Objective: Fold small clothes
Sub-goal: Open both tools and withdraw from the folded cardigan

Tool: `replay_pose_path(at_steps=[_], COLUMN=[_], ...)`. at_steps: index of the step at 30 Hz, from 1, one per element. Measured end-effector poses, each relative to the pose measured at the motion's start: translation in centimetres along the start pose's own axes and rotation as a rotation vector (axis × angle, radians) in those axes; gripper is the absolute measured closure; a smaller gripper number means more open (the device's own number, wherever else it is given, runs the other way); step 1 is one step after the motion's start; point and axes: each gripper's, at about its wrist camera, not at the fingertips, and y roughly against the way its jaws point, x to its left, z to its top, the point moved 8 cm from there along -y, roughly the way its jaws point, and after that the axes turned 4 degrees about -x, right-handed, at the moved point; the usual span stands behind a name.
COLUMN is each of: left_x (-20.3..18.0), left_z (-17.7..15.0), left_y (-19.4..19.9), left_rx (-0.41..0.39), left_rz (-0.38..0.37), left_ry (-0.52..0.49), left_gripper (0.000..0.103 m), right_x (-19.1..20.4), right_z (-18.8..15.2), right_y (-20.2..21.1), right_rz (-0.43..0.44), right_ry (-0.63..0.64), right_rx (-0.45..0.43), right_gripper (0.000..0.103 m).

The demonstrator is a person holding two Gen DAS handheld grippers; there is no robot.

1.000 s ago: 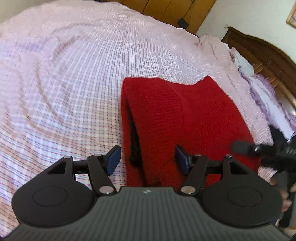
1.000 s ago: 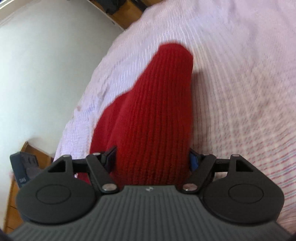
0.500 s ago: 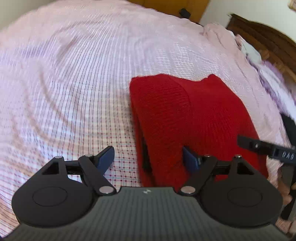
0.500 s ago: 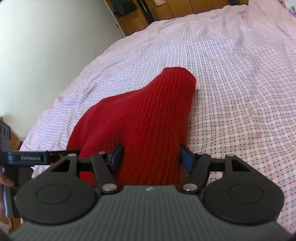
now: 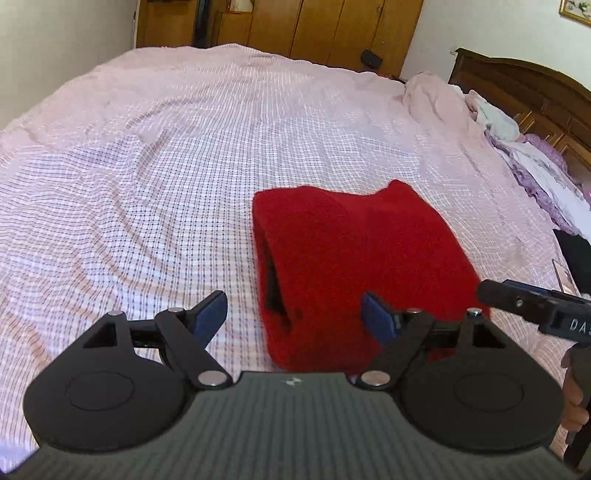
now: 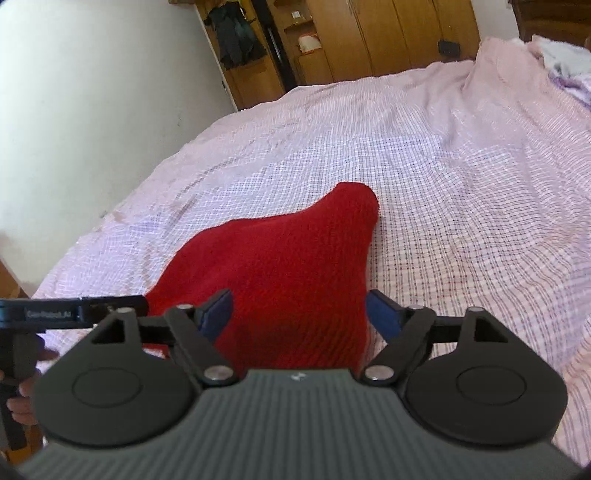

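A red knitted garment point(image 5: 354, 258) lies folded into a thick rectangle on the pink checked bedspread point(image 5: 147, 166). In the left wrist view my left gripper point(image 5: 295, 314) is open and empty, raised just above the garment's near left edge. The right gripper's black finger point(image 5: 532, 306) shows at the right edge of that view. In the right wrist view the garment point(image 6: 280, 266) lies ahead with a rounded bump at its far end. My right gripper point(image 6: 301, 314) is open and empty above its near end. The left gripper point(image 6: 74, 314) shows at the left.
A dark wooden headboard point(image 5: 524, 88) with a heap of pale and purple bedding point(image 5: 535, 166) lies at the right. Wooden wardrobes point(image 5: 314, 26) stand beyond the bed's far end. A white wall point(image 6: 92, 92) borders the bed's left side.
Both grippers have drawn back and risen from the garment, so more of the bed and room shows. The garment lies still in its folded shape.
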Motion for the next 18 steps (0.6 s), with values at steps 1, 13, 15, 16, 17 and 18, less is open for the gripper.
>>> replay_pose_path(at_steps=[1, 13, 15, 16, 17, 18], left_x=[-0.5, -4.2, -4.3, -4.3, -4.4, -4.4], left_z=[-0.3, -4.8, -5.3, -5.6, -5.9, -6.1], left_y=[0.5, 0.3, -0.1, -0.3, -0.6, -0.8], left_rx=[-0.004, 0.064, 0.082, 0.089, 0.097, 0.104], left_rz=[0.003, 0.099, 0.104, 0.11, 0.116, 0.123], left_ry=[-0.008, -0.064, -0.048, -0.043, -0.042, -0.042], left_gripper=[0.019, 0.016, 0.016, 0.016, 0.016, 0.016], right_x=[0.3, 0.7, 0.4, 0.3, 0.2, 0.0], right_z=[-0.3, -3.7, -4.3, -4.6, -4.8, -5.1], right_y=[0.4, 2.3, 1.8, 1.7, 1.5, 1.3], right_rz=[-0.004, -0.07, -0.084, -0.085, -0.084, -0.083], right_ry=[0.005, 0.062, 0.061, 0.056, 0.05, 0.044], right_rx=[0.0, 0.078, 0.096, 0.1, 0.105, 0.11], right_gripper=[0.021, 0.021, 0.021, 0.021, 0.021, 0.021])
